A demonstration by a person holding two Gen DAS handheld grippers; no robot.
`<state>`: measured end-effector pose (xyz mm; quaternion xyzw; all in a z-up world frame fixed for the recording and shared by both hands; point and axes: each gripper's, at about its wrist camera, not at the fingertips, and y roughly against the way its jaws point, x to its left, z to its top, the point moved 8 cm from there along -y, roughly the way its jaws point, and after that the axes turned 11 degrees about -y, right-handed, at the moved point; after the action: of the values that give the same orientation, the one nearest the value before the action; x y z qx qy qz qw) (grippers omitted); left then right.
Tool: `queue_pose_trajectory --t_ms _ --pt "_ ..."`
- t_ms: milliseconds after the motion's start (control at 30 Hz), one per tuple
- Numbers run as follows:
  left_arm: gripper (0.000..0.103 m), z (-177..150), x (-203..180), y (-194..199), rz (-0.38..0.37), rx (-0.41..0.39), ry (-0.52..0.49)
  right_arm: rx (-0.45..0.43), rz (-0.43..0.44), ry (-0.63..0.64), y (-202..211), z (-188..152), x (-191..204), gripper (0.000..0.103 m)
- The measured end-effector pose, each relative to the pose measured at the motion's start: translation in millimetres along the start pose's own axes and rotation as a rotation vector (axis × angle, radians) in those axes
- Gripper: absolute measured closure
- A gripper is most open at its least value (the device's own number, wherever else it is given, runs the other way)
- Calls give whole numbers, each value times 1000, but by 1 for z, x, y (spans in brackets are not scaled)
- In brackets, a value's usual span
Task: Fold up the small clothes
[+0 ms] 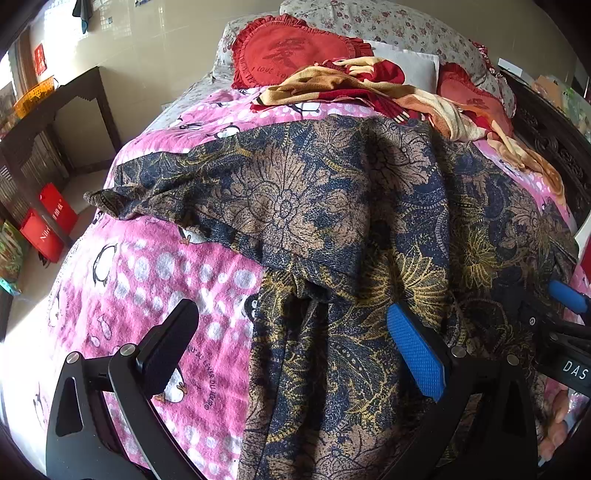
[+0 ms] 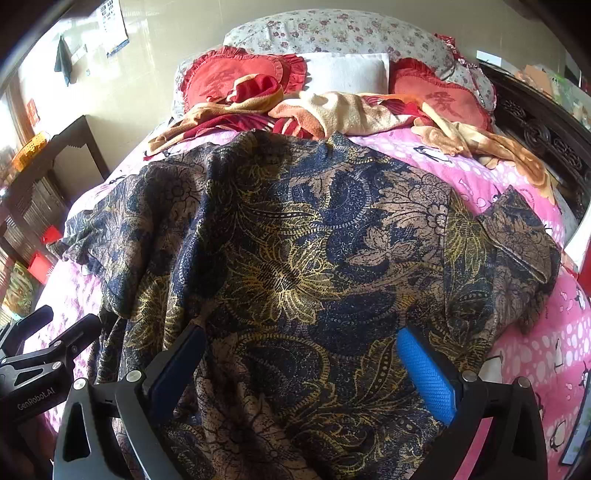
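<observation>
A dark blue, brown and gold flower-print shirt (image 1: pixel 332 221) lies spread on a pink penguin-print bedspread (image 1: pixel 155 280); it also fills the right wrist view (image 2: pixel 303 258). Its left sleeve (image 1: pixel 122 192) points left and its right sleeve (image 2: pixel 524 236) lies folded at the right. My left gripper (image 1: pixel 291 325) is open, its jaws wide apart above the shirt's lower left edge, holding nothing. My right gripper (image 2: pixel 303 347) is open over the shirt's lower middle, empty. The right gripper also shows at the right edge of the left wrist view (image 1: pixel 569 299).
A rumpled red and tan blanket (image 2: pixel 332 110) lies past the shirt's collar. Red heart cushions (image 2: pixel 229 74) and floral pillows (image 2: pixel 332 33) sit at the bed head. A dark wooden table (image 1: pixel 55 122) and red bags (image 1: pixel 48 221) stand left of the bed.
</observation>
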<state>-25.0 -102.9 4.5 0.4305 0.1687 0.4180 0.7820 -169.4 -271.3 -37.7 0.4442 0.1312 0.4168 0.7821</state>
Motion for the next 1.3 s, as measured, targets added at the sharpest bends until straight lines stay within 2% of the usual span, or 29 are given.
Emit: queue_pose_trajectory --t_ms 1033,1300 --pt "1 -2 8 -9 3 18 20 17 2 5 -5 -6 7 0" --pt "0 -4 22 -11 7 31 46 24 6 11 -8 -7 11 0"
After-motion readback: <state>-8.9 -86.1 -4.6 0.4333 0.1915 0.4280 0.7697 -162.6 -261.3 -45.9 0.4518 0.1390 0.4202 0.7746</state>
